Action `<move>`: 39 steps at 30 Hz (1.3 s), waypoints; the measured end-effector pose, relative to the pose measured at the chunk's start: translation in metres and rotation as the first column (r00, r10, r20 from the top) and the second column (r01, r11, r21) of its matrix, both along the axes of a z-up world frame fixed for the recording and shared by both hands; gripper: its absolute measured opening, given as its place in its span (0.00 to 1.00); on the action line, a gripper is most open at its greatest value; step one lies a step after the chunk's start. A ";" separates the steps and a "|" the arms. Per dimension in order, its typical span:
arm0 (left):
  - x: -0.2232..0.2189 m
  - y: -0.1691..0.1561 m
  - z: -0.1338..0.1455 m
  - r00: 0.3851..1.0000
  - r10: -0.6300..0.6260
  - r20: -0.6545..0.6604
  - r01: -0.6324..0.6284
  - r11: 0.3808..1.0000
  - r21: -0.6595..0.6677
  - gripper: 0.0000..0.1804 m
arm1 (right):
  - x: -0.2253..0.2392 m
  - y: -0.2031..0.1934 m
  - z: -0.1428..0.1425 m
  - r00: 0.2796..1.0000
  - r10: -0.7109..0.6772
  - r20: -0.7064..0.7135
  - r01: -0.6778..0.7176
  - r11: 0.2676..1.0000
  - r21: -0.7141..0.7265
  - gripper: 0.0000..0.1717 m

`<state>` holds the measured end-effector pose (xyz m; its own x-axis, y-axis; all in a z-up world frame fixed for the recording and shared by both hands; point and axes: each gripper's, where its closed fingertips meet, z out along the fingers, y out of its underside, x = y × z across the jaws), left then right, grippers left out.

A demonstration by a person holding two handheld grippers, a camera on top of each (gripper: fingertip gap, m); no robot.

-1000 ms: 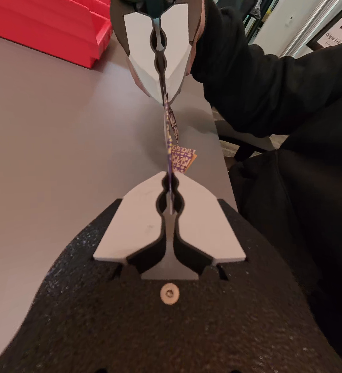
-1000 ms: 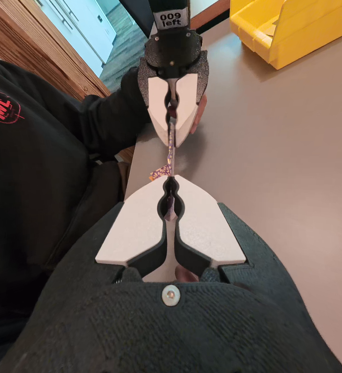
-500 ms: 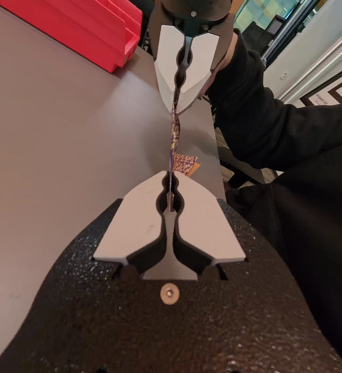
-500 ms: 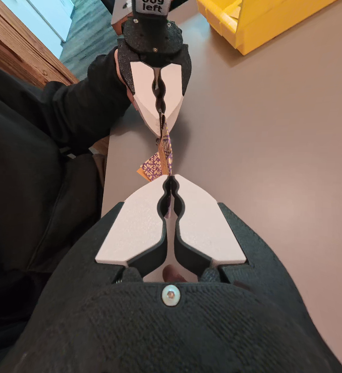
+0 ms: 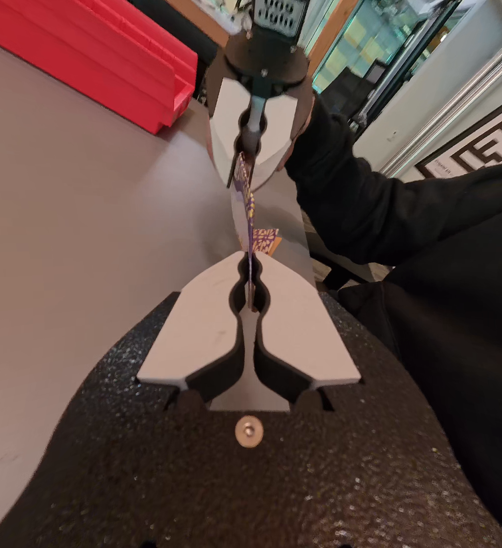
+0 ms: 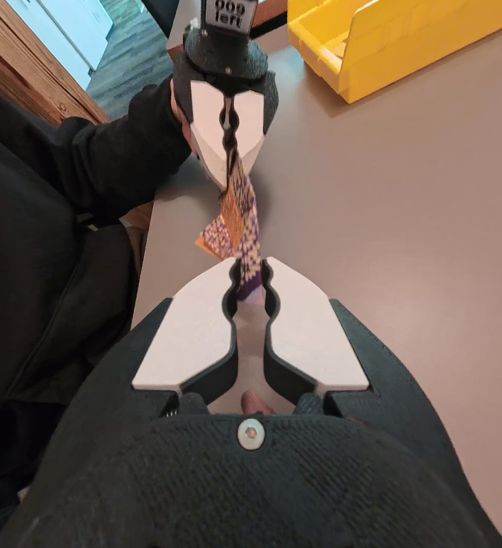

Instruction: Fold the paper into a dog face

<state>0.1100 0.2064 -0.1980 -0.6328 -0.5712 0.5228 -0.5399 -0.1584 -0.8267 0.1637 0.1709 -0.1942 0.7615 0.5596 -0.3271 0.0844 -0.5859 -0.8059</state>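
Above the grey table (image 6: 392,207), left tongs (image 5: 249,261) clench the purple-patterned folded paper (image 6: 244,225) while right tongs (image 6: 249,264) stand released around it.

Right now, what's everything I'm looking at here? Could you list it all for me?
Folded paper: one, purple with a pale pattern and orange underside, held in the air between the two grippers.
Red bin: one, far left on the table.
Yellow bin: one, far right on the table.
Table: one, grey-brown.
Left gripper: one, white fingers, shut on one end of the paper.
Right gripper: one, white fingers apart around the other end.
Sleeves: black, person's arms.
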 end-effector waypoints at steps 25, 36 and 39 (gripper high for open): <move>-0.008 0.004 0.017 0.996 -0.021 0.083 0.026 0.998 -0.054 0.00 | -0.002 -0.003 0.024 0.974 0.015 -0.226 0.010 0.994 0.106 0.00; -0.008 0.006 0.022 0.992 -0.009 0.122 0.017 0.998 -0.068 0.00 | -0.003 -0.002 0.031 0.950 -0.009 -0.311 0.050 0.991 0.122 0.00; -0.008 0.004 0.027 0.989 -0.010 0.149 0.022 0.996 -0.083 0.00 | -0.001 0.000 0.042 0.936 -0.015 -0.353 0.084 0.980 0.181 0.01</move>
